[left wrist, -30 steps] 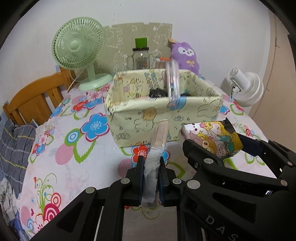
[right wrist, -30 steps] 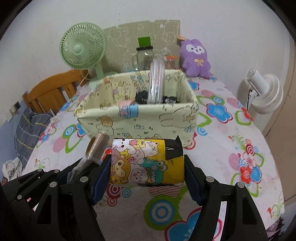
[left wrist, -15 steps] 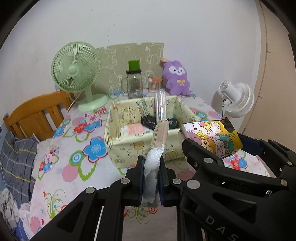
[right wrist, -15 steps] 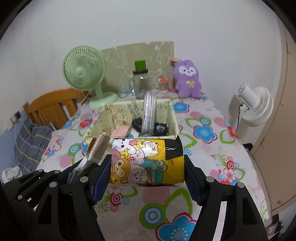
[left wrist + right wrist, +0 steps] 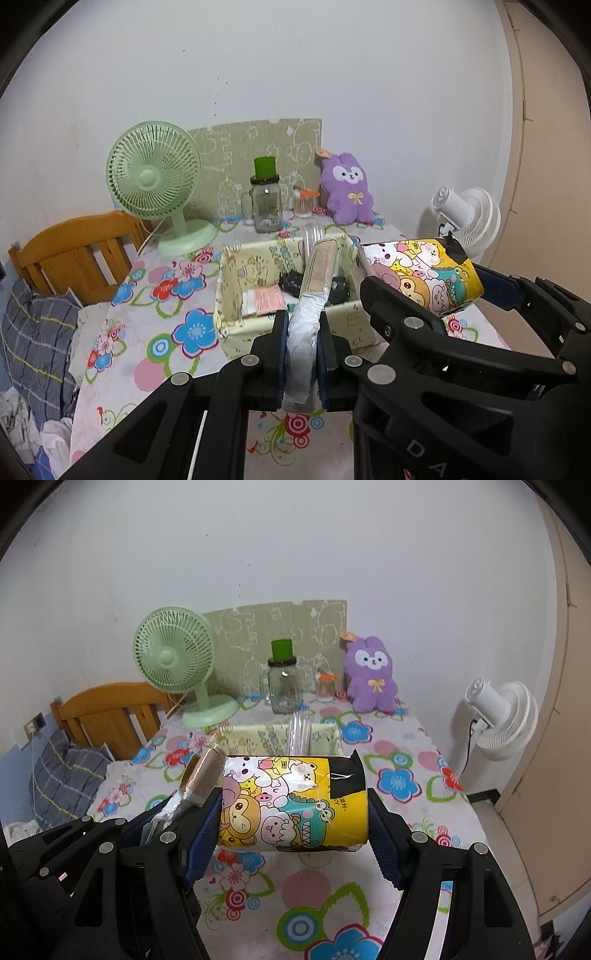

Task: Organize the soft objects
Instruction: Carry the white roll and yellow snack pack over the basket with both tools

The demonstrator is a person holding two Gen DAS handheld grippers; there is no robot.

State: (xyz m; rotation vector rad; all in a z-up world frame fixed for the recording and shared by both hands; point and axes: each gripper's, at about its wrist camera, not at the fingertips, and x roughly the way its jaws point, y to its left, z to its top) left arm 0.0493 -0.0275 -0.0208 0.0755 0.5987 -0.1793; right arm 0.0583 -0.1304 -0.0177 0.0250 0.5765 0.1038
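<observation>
We are clenching our left gripper [image 5: 302, 347] on a slim clear-wrapped packet [image 5: 312, 295] and our right gripper [image 5: 295, 812] on a cartoon-printed tissue pack [image 5: 291, 805], grasping it by its two ends. We are holding both above the flower-patterned desk [image 5: 399, 775], side by side, just short of the yellow fabric basket [image 5: 251, 266]. The basket is holding a pink packet [image 5: 264, 299] and dark items.
</observation>
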